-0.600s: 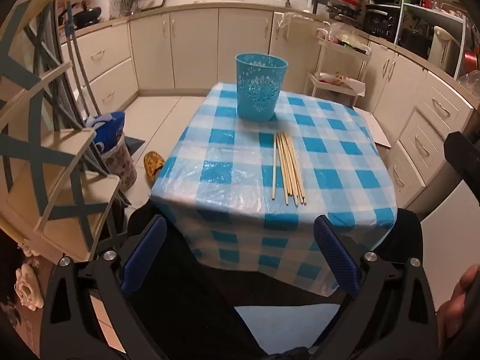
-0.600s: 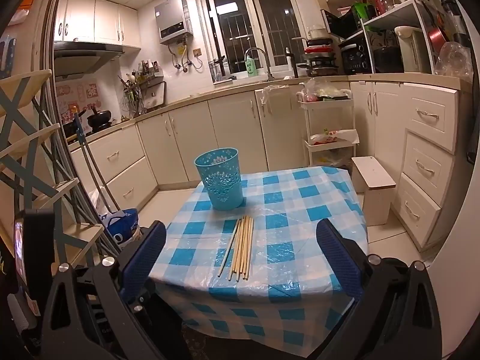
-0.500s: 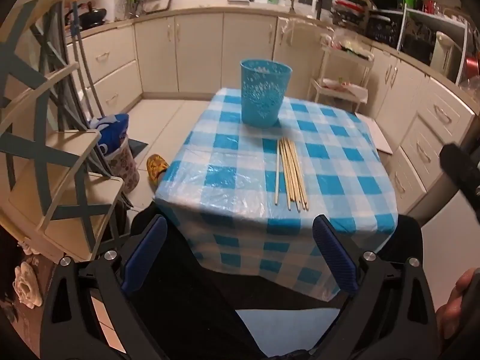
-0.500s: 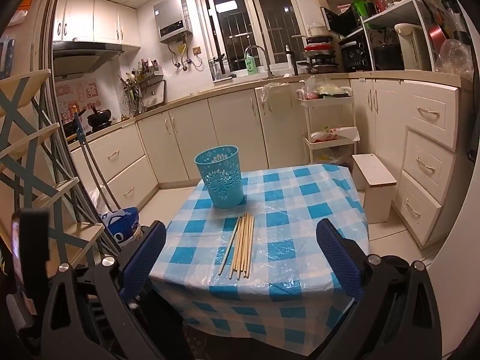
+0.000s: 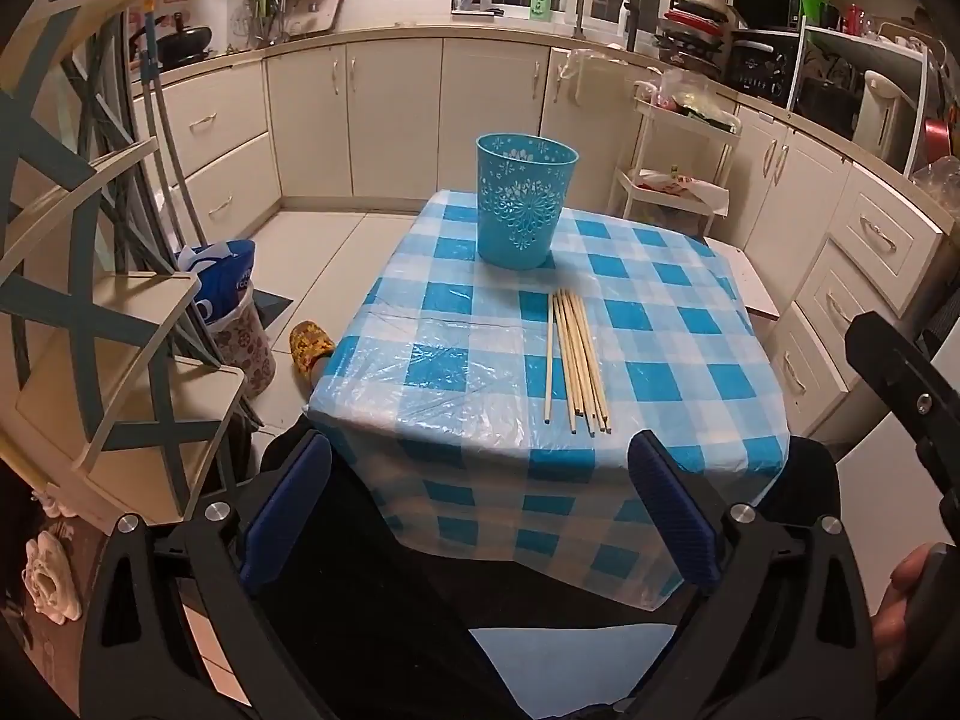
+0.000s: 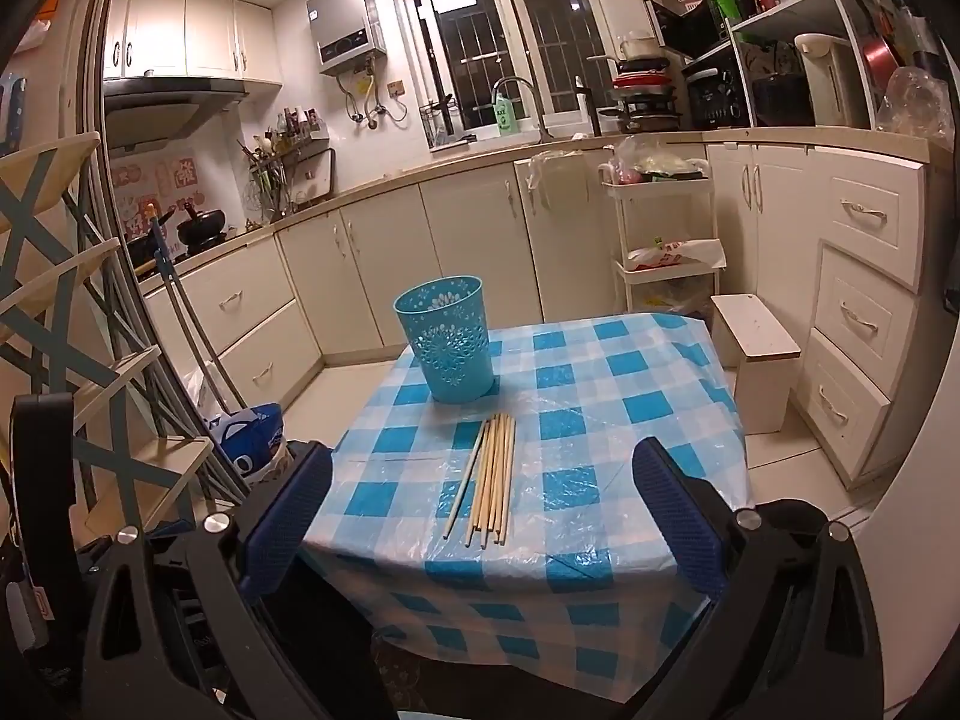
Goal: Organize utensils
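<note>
Several wooden chopsticks [image 5: 575, 360] lie side by side on the blue-checked table [image 5: 678, 324], ends toward the front edge. A blue perforated plastic holder [image 5: 523, 201] stands upright behind them, apart from them. My left gripper [image 5: 477, 510] is open and empty, in front of and below the table's front edge. My right gripper [image 6: 480, 516] is open and empty, also short of the table. In the right wrist view the chopsticks [image 6: 489, 474] lie in front of the holder [image 6: 447, 345]. Part of the right gripper's body [image 5: 900, 384] shows at the left wrist view's right edge.
A wooden shelf unit [image 5: 90, 312] stands close on the left, with a blue bag [image 5: 225, 282] and a slipper [image 5: 309, 345] on the floor. A white trolley [image 6: 666, 240] and a small stool [image 6: 756, 360] stand right of the table. Kitchen cabinets [image 5: 396, 120] line the walls.
Both grippers have crept slightly toward the table; the left view has tilted up a little. The jaws stay open. Chopsticks and holder have not moved.
</note>
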### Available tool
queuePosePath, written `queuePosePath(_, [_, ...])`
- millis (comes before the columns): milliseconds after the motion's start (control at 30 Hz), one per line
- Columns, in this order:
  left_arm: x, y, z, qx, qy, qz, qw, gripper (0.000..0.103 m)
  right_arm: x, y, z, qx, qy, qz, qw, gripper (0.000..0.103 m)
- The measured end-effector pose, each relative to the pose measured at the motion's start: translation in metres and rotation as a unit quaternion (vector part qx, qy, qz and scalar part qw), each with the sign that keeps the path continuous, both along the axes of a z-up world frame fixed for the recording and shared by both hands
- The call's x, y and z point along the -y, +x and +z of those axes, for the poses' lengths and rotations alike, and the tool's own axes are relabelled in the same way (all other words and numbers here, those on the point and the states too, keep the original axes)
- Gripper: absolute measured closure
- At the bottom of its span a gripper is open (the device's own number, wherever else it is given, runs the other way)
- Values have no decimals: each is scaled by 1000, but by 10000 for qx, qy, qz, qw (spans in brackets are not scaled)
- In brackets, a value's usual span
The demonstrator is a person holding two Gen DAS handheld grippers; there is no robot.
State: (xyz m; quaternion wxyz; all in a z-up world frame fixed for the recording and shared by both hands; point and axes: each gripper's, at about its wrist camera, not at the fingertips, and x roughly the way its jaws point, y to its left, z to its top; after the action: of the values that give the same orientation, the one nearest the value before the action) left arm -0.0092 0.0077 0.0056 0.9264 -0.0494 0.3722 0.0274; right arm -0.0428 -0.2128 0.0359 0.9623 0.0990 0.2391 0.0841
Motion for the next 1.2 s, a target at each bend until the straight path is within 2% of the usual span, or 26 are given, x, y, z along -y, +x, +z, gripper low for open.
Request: queuePosePath(1200, [-4,-11,14,402,165,129,9990,8,-1,0,6,42,-7,-1,10000,7])
